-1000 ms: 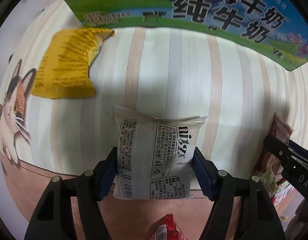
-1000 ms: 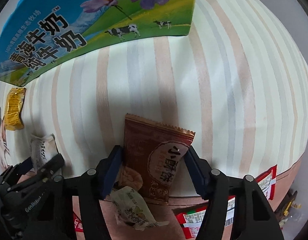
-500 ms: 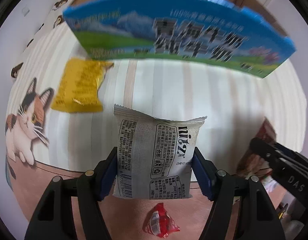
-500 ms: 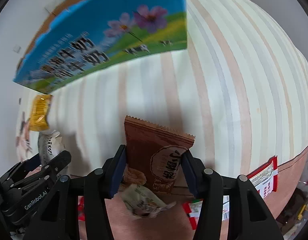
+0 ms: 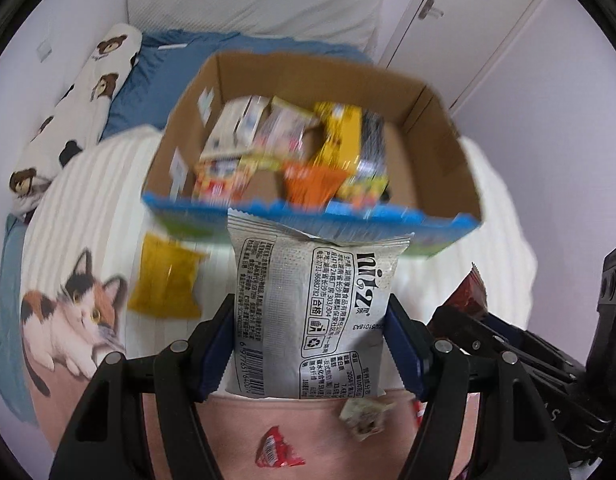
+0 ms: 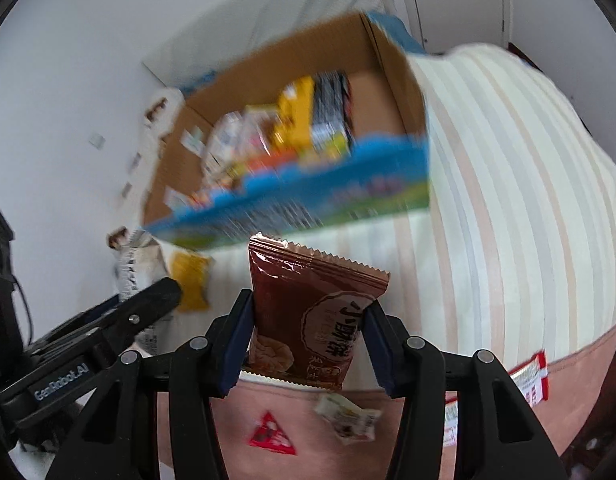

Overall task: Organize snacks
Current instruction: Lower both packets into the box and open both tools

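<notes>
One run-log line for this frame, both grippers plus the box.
left gripper: shut on grey-white snack packet | right gripper: shut on brown snack packet | open cardboard box: holds snacks

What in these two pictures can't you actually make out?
- Snacks in the box: motion blur in both views smears their labels, so no brands or count.
- Grey packet: its top edge overlaps the box front; its sides sit behind the left claw pads.
- Brown packet: only a red corner shows in the left view, behind the right claw.
- Box print: blurred, unreadable.
</notes>
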`<state>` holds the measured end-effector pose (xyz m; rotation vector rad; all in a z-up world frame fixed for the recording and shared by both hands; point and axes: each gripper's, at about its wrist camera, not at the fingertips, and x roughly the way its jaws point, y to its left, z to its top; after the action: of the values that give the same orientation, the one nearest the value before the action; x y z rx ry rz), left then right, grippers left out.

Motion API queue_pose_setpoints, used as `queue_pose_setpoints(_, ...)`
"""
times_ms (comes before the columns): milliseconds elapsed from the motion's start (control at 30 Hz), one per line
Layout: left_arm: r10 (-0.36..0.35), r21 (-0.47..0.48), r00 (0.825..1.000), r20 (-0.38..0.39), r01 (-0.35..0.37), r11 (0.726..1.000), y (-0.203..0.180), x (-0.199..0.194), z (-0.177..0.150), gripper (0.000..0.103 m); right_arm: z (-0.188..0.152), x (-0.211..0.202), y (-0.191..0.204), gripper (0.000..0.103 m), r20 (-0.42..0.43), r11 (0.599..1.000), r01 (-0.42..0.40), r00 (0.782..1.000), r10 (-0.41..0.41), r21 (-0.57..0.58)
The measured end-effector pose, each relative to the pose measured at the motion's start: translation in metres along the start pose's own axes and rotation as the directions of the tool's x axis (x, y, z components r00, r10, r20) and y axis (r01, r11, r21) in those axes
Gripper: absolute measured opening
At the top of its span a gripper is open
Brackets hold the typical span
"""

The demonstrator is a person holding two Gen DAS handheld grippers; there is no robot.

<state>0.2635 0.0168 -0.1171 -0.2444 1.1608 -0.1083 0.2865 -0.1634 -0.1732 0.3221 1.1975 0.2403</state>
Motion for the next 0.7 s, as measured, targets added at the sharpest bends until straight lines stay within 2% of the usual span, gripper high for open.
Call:
queue_pose_setpoints(100, -0.011, 0.013, 1.000, 0.021, 0.011, 1.000, -0.007, -0.011, 0.026, 0.067, 0.025, -0.016, 0.010, 0.055, 0.031, 1.000, -0.029, 0.999, 0.030, -0.009)
queue_pose_setpoints(233, -0.012, 0.028, 0.999, 0.029, 0.011, 1.000, -0.011, -0.014, 0.061, 0.068, 0.063, -0.023, 0.022, 0.055, 0.052, 0.999, -0.022, 0.998, 0.024, -0.034)
queue_pose_setpoints(400, 0.030, 0.041, 0.999, 0.013, -0.031, 0.999, -0.008, 0.000, 0.108, 0.068, 0.119, -0.005, 0.035, 0.055, 0.013, 0.997, 0.024, 1.000, -0.023, -0.072)
queue_pose_setpoints(567, 0.069, 0.033, 0.995, -0.078, -0.066, 0.997, 0.008, 0.041, 0.145, 0.068, 0.152, 0.032, 0.031, 0.055, -0.073, 0.988, 0.103, 0.991, -0.112, -0.114)
queue_pose_setpoints(700, 0.104, 0.036, 0.981, -0.165, -0.099, 0.994, 0.020, 0.079, 0.157, 0.068, 0.168, 0.070, 0.024, 0.055, -0.154, 0.976, 0.164, 0.971, -0.185, -0.141)
